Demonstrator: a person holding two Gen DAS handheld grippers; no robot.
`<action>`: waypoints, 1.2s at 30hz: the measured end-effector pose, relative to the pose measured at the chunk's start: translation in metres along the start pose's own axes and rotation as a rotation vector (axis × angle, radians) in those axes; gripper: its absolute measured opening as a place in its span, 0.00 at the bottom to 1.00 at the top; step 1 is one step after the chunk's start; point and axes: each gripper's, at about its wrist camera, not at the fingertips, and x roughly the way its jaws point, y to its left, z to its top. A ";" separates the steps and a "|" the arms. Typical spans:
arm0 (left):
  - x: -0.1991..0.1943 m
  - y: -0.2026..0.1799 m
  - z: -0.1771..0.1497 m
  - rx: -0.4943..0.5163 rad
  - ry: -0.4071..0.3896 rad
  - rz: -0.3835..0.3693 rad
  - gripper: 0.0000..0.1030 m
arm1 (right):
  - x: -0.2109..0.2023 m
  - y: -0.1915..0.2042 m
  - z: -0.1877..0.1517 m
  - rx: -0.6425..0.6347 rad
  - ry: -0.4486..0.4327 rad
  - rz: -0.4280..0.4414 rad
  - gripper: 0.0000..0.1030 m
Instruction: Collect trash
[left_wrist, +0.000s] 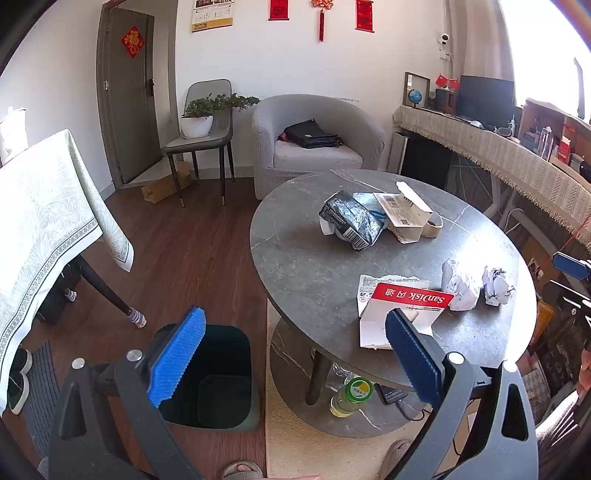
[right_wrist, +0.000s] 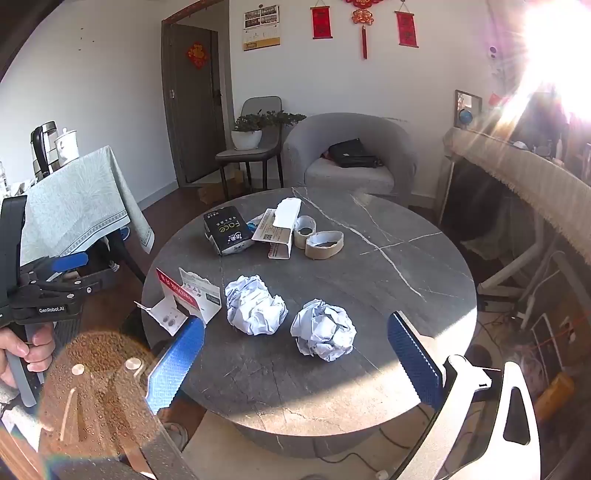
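A round grey marble table (left_wrist: 317, 266) (right_wrist: 399, 266) carries the trash. Two crumpled white paper balls (right_wrist: 255, 304) (right_wrist: 324, 334) lie near its front; both paper balls (left_wrist: 460, 284) (left_wrist: 496, 285) also show in the left wrist view. A red-and-white SanDisk card (left_wrist: 402, 308) (right_wrist: 184, 295) sits at the table's near left edge. Farther back lie a black foil bag (left_wrist: 352, 219) (right_wrist: 227, 230), a white carton (left_wrist: 404, 214) (right_wrist: 279, 230) and two tape rolls (right_wrist: 324, 244). A dark bin (left_wrist: 218, 376) stands on the floor left of the table. My left gripper (left_wrist: 295, 326) hangs open between bin and card. My right gripper (right_wrist: 295, 332) is open, just short of the paper balls.
A cloth-covered table (left_wrist: 44, 221) stands at the left, a grey armchair (left_wrist: 314, 144) with a black bag and a chair bearing a potted plant (left_wrist: 199, 118) at the back. A long fringed shelf (left_wrist: 498, 155) runs along the right. A green-capped bottle (left_wrist: 351, 397) sits on the table's lower shelf.
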 end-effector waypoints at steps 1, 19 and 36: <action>0.000 0.000 0.000 0.002 0.003 0.002 0.97 | 0.000 0.000 0.000 -0.005 0.001 -0.002 0.97; 0.004 0.001 -0.003 -0.007 0.000 0.007 0.97 | 0.004 0.003 0.001 0.000 0.006 0.006 0.97; 0.003 0.003 -0.002 -0.012 0.006 0.004 0.97 | 0.005 0.006 0.000 -0.004 0.010 0.007 0.97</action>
